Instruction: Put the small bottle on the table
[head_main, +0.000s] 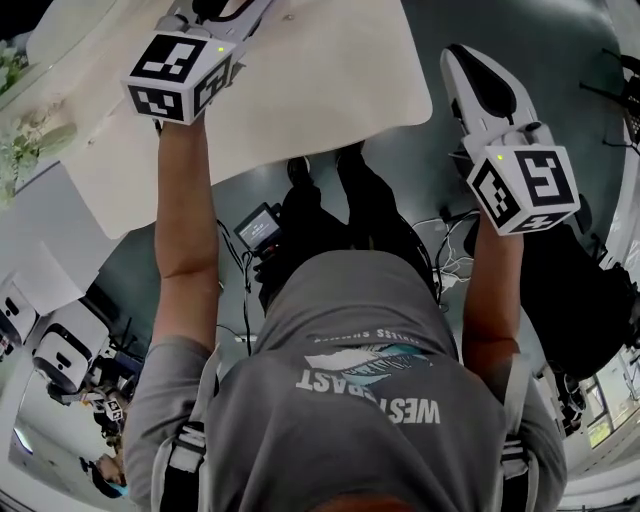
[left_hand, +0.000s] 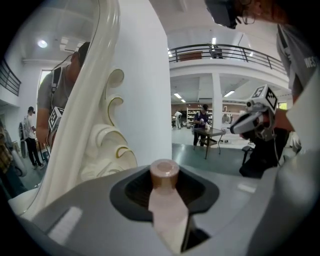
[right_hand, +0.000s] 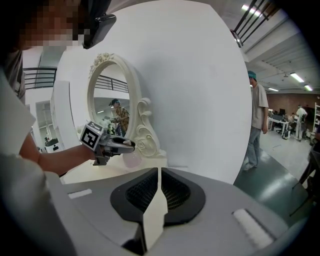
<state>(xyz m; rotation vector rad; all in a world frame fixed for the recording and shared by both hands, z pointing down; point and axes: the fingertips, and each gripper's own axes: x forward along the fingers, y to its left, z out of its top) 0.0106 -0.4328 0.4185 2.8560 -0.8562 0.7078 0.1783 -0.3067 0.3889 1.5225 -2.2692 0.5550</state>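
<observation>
The small bottle (left_hand: 164, 173) has a pale pink body and a brown cap. It sits between the jaws of my left gripper (left_hand: 167, 220), which is shut on it. In the right gripper view the same bottle (right_hand: 131, 159) hangs just above the cream table (right_hand: 100, 172), in front of the ornate white mirror (right_hand: 112, 100), at the tip of the left gripper (right_hand: 125, 145). From the head view the left gripper (head_main: 205, 20) reaches over the table (head_main: 330, 80). My right gripper (head_main: 470, 70) is off the table's right edge, over the floor. The right gripper (right_hand: 157, 200) is shut and holds nothing.
The mirror's carved frame (left_hand: 107, 130) stands close in front of the left gripper, with a tall white panel (right_hand: 200, 90) behind it. Flowers (head_main: 20, 130) lie at the table's far left. A person (right_hand: 257, 125) stands on the floor to the right. Cables and gear (head_main: 260, 230) lie under the table.
</observation>
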